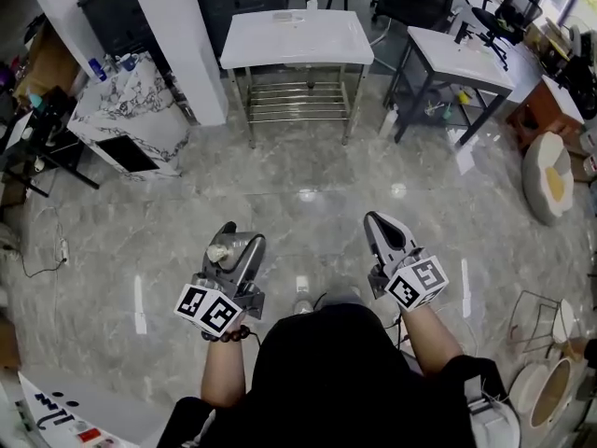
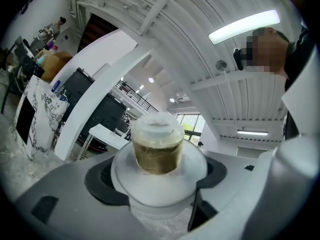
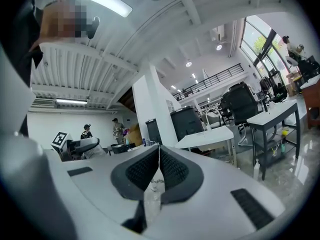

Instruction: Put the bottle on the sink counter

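My left gripper [image 1: 235, 246] is shut on a small bottle [image 1: 219, 251] with a white cap and brownish contents. In the left gripper view the bottle [image 2: 159, 151] stands up between the grey jaws of the left gripper [image 2: 159, 186], with its neck and cap above them. My right gripper [image 1: 379, 222] is held level with the left one, its jaws pressed together with nothing in them; its black pads meet in the right gripper view [image 3: 159, 168]. The white sink counter [image 1: 297, 37] on a metal stand is far ahead across the floor, and also shows as the sink counter [image 3: 207, 137] in the right gripper view.
A white pillar [image 1: 177, 35] and a marble-patterned cabinet [image 1: 131, 110] stand to the left of the sink. A second white table [image 1: 462, 59] with a black chair [image 1: 504, 12] stands to its right. A wire rack [image 1: 536, 315] and round items sit at the near right. Grey marble floor [image 1: 298, 171] lies between.
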The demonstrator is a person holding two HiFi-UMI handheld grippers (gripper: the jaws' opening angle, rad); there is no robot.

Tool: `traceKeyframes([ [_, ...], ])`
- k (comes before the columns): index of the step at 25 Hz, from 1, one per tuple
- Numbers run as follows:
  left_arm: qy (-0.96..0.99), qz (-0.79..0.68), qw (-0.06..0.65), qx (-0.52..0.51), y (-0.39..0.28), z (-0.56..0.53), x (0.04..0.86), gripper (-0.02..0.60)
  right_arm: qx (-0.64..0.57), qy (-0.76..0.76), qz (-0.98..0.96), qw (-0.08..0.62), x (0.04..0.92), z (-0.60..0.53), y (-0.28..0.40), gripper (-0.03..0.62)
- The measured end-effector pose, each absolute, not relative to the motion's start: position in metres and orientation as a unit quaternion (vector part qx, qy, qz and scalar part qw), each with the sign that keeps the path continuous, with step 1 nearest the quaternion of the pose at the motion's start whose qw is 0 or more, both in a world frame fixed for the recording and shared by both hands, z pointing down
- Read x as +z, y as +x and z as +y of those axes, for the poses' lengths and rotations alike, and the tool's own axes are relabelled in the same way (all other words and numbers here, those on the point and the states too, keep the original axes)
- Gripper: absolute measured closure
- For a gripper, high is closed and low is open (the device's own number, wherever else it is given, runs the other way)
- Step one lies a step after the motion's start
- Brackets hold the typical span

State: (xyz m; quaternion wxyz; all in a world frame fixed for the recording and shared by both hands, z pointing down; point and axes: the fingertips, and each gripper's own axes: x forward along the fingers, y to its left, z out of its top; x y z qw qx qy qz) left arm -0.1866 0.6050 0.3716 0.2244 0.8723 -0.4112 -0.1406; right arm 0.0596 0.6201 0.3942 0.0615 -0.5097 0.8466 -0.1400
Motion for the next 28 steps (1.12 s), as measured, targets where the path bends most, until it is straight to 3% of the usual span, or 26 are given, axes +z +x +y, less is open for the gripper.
traceKeyframes([
  [14, 0.856, -0.451, 0.22, -0.126, -0.17, 0.499, 0.381, 0.225, -0.143, -0.453, 0.876, 0.081, 0.409, 0.472, 0.062, 0.563],
  [18, 0.859, -0.454, 0.203, -0.125, -0.15, 0.444, 0.37, 0.225, -0.14, -0.441, 0.882, 0.087, 0.409, 0.405, 0.079, 0.563],
  [28, 0.839, -0.465, 0.233, -0.161, -0.118, 0.349, 0.375, 0.225, -0.151, -0.455, 0.873, 0.091, 0.415, 0.323, 0.14, 0.563],
])
